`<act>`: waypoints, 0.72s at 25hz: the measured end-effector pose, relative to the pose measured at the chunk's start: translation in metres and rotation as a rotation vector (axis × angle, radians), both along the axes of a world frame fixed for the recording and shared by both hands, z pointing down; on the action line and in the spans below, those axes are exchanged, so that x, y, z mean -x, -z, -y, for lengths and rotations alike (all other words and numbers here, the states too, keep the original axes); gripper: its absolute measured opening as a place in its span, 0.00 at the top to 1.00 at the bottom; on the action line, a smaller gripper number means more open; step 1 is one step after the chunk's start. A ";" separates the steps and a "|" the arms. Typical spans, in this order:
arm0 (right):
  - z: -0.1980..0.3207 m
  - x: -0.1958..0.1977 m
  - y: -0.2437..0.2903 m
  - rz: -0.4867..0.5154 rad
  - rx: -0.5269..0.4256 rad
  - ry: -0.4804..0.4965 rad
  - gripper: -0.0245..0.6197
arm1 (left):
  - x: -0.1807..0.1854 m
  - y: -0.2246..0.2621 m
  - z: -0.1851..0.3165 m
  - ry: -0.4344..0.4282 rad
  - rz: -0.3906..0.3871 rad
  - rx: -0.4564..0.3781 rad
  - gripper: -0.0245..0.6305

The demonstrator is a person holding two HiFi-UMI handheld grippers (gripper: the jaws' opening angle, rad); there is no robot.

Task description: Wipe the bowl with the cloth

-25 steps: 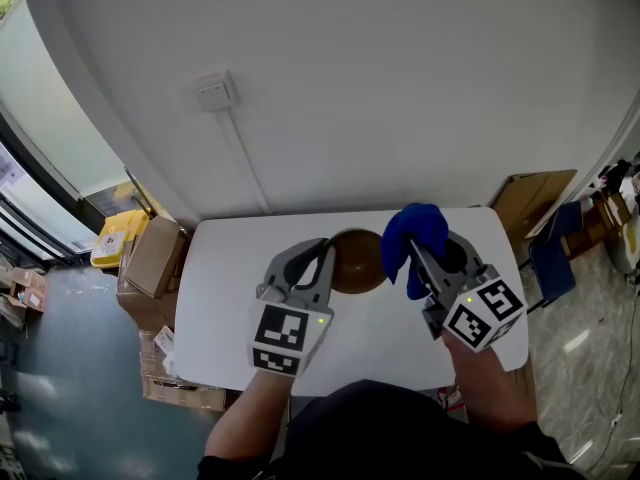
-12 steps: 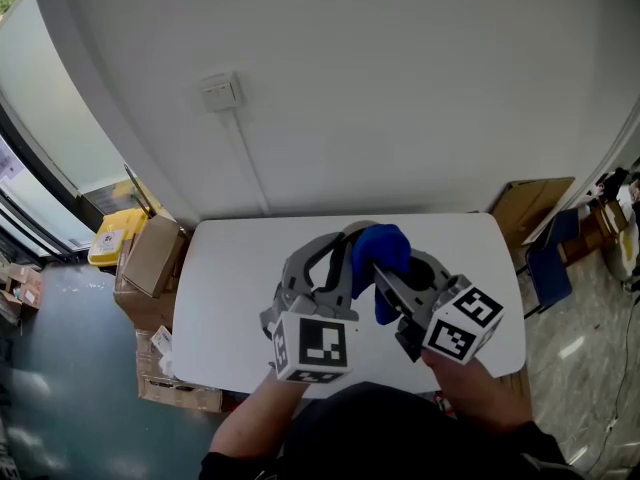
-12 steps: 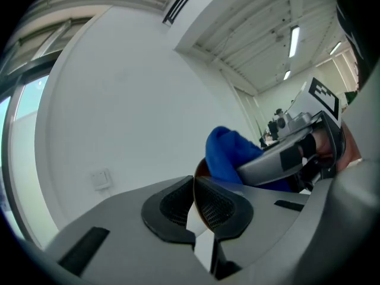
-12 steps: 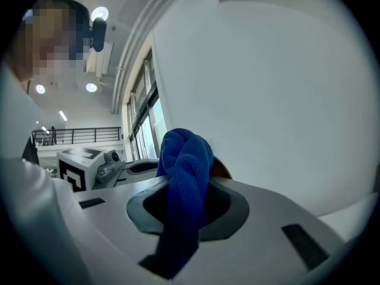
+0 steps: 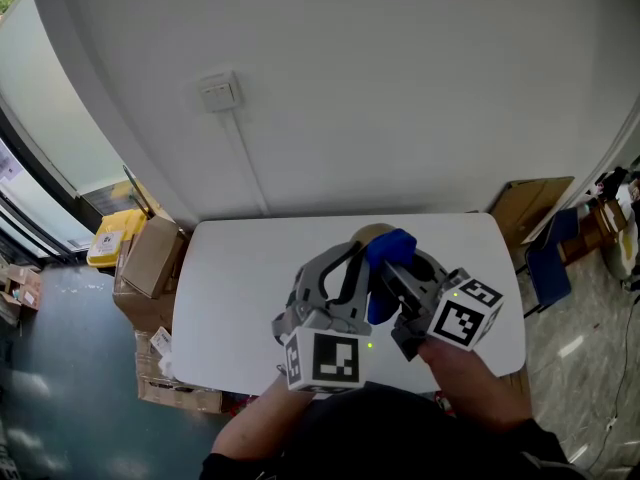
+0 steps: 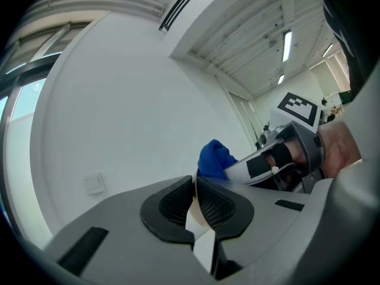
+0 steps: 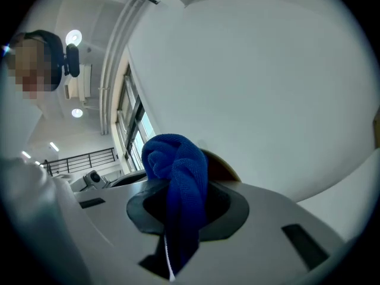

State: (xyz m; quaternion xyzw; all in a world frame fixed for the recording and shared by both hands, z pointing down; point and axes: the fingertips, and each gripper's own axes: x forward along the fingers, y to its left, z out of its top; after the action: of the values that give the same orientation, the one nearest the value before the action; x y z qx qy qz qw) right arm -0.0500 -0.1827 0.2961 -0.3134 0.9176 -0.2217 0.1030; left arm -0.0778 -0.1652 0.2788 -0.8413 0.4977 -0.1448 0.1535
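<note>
The white table [image 5: 230, 288] fills the scene below you, with both tools held together over its middle. The bowl [image 5: 372, 233] shows in the head view only as a tan edge at the far side of the cluster; the rest is hidden behind the tools.

Your left gripper [image 6: 195, 200] has the bowl's thin rim between its pads. They press on it, though the jaws are just beginning to open.

Your right gripper [image 7: 184, 209] is clamped on the blue cloth [image 7: 178, 171]. The cloth runs lengthwise along the jaws and bunches out past their tips.

From that bunch the bowl lies just beyond, far and slightly left, so your right hand looks set to do the wiping. The right gripper view shows the brown bowl edge directly behind the cloth. No view settles whether they touch.
</note>
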 end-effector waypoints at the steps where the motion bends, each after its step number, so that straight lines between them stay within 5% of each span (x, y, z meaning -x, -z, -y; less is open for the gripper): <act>1: 0.001 -0.002 -0.001 0.017 0.012 -0.004 0.84 | -0.001 -0.001 0.000 -0.003 -0.002 0.002 0.92; 8: 0.006 -0.022 0.004 0.016 -0.025 -0.067 0.84 | 0.021 -0.001 0.011 0.034 -0.051 0.018 0.92; 14: 0.021 -0.058 0.025 -0.090 -0.162 -0.189 0.84 | 0.045 0.015 0.013 0.011 -0.112 0.007 0.93; 18: 0.012 -0.044 0.035 -0.180 -0.265 -0.104 0.84 | 0.042 0.040 0.006 -0.052 -0.203 -0.014 0.93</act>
State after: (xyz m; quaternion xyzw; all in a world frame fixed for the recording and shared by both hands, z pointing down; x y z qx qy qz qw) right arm -0.0058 -0.1944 0.2607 -0.3630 0.9268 -0.0642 0.0720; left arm -0.1196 -0.1710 0.2388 -0.8631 0.4898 -0.0514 0.1116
